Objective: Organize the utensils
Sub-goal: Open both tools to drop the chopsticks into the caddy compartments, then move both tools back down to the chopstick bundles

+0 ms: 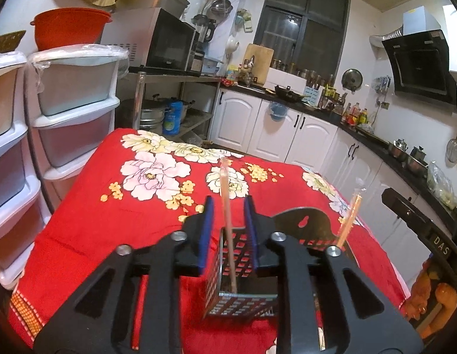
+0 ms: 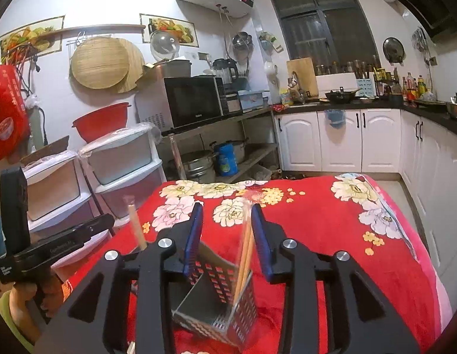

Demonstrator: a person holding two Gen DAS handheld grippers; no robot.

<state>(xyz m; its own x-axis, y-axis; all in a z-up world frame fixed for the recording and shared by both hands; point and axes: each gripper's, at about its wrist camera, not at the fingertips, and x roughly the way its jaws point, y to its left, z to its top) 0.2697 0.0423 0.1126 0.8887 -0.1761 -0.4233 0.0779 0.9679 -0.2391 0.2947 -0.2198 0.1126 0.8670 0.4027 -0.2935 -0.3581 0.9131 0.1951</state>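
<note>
Red floral cloth point(image 1: 110, 194); both hand-held grippers tilt down over holder point(image 1: 243, 295).

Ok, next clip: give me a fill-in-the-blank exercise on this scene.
The metal holder stands on a floral cloth that is mainly ____. Chopsticks stand in it between the ____ pads of the left gripper. The jaws of the right gripper are ____. The cabinet doors are ____.
Missing: red; blue; open; white.
</note>
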